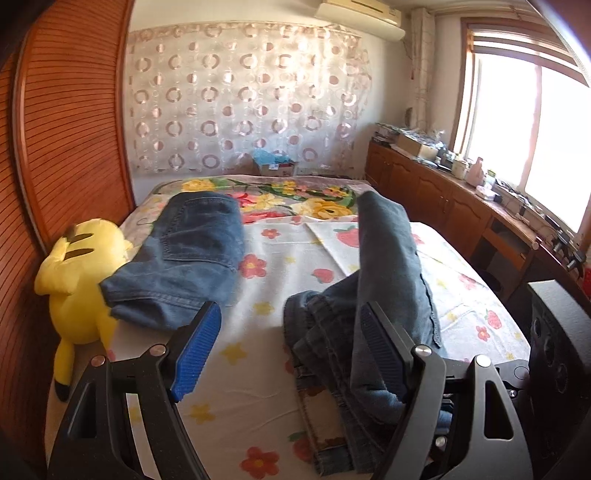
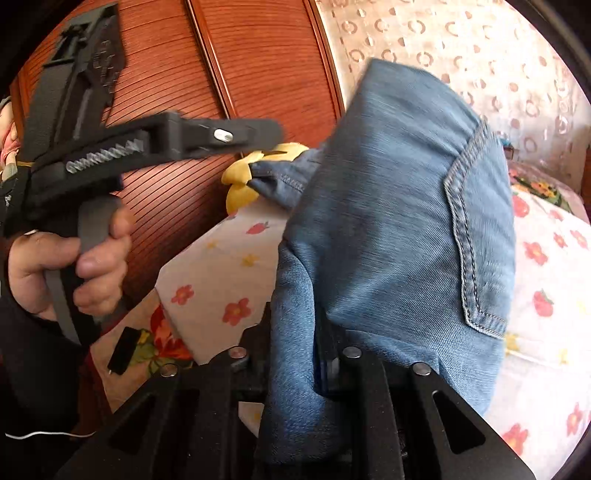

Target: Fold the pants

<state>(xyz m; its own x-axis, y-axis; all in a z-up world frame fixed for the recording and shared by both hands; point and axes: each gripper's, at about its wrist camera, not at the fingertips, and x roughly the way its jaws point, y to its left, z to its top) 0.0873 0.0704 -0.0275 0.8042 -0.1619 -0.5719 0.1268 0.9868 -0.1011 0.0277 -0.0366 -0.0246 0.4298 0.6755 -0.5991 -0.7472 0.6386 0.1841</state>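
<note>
Bed (image 1: 258, 295) lies bare between jeans; my left gripper (image 1: 288, 354) gapes empty, right gripper (image 2: 295, 373) clamps jeans (image 2: 388, 221), tips hidden.

A yellow plush toy (image 1: 79, 273) lies at the left edge of the bed (image 1: 280, 280), against a slatted wooden wardrobe (image 1: 70, 122). A circle-patterned curtain (image 1: 243, 96) hangs on the far wall under an air conditioner (image 1: 360, 14). Cluttered wooden cabinets (image 1: 436, 192) run below the bright window (image 1: 524, 122) at right.
</note>
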